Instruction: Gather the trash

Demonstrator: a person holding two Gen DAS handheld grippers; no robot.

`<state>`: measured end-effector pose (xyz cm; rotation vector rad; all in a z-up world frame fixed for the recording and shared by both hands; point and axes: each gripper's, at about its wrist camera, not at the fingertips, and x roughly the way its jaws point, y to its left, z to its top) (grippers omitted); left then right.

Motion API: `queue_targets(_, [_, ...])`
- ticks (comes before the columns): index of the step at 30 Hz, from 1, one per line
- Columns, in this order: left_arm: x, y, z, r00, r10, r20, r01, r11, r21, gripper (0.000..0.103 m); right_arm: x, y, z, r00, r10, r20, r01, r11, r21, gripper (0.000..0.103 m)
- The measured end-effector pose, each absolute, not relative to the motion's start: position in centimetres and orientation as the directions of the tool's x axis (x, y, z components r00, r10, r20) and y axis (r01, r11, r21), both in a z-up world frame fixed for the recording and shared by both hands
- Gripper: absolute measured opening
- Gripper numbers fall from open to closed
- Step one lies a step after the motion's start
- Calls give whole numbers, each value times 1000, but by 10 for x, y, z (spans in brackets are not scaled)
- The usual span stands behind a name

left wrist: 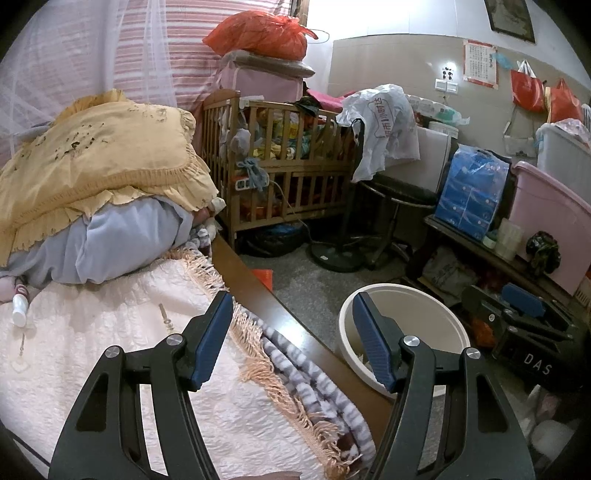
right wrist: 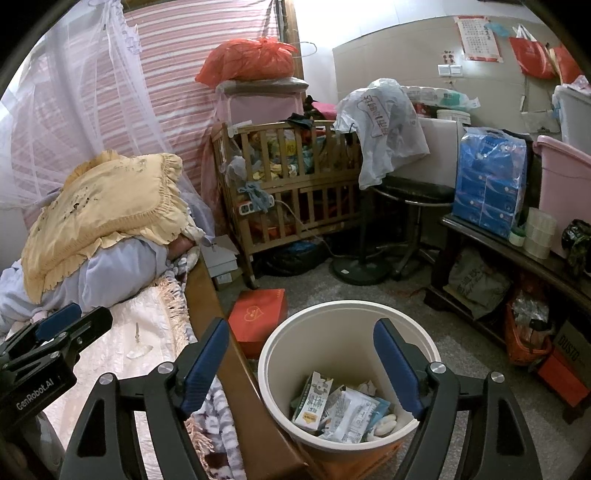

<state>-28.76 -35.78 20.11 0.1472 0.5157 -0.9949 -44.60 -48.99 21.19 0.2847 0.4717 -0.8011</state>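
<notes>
Both claws are hanging spread wide and empty over the edge of a bed [left wrist: 110,350] in a crowded bedroom. The left claw [left wrist: 291,339] is hovering above the fringed cream bedspread [left wrist: 240,417] and the wooden bed rail [left wrist: 280,314], with nothing between its blue pads [left wrist: 212,343]. The right claw [right wrist: 301,363] is poised over a cream bin [right wrist: 295,332] standing on the grey floor [right wrist: 461,354] just beside the bed rail, its jaws likewise released. Inside the bin, trash is lying in a loose heap: a milk carton [right wrist: 312,400] leaning upright at the left, crumpled white wrappers [right wrist: 351,410] beside it. On the bedspread, a small white bottle [left wrist: 19,308] is lying near the bedding pile, and a thin pale scrap [right wrist: 138,345] is lying farther along; what the scrap is cannot be told. A yellow frilled pillow [left wrist: 99,162] is sitting on top of pale blue bedding [left wrist: 122,243] at the head of the bed. A red box [right wrist: 258,317] is resting on the floor between bin and bed. Behind, a wooden crib [left wrist: 288,173] is standing stuffed with clothes, a red bag [left wrist: 258,33] piled high above it.
</notes>
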Motion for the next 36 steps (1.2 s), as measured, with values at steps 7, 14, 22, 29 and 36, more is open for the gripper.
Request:
queue_targets(7, [-285,-357,199,435,-761,-481,829,547,-116,66,-444,-492,207,598,-612,-517,739,671,61,79])
queue_targets(14, [-287,-357,192,432,-758,-488,827,549,-120,66,-444,-492,205,598,-611,-519,739,671,62,79])
queue_targets(22, [-287,-357,193,432,-759,-487,825,550,-126,66,-445,-492,204,598,-610,-520,738,672,62,79])
queue_targets(29, [-287,-357,190,431,-756,-493,823,553,-129,66,-445,-490,198,596,-605,-528,739,671,66,80])
queue_targets(36, [-287,-358,190,432,-753,-497,821,557,-130,66,-445,-491,197,594,-604,-531,739,671,63,80])
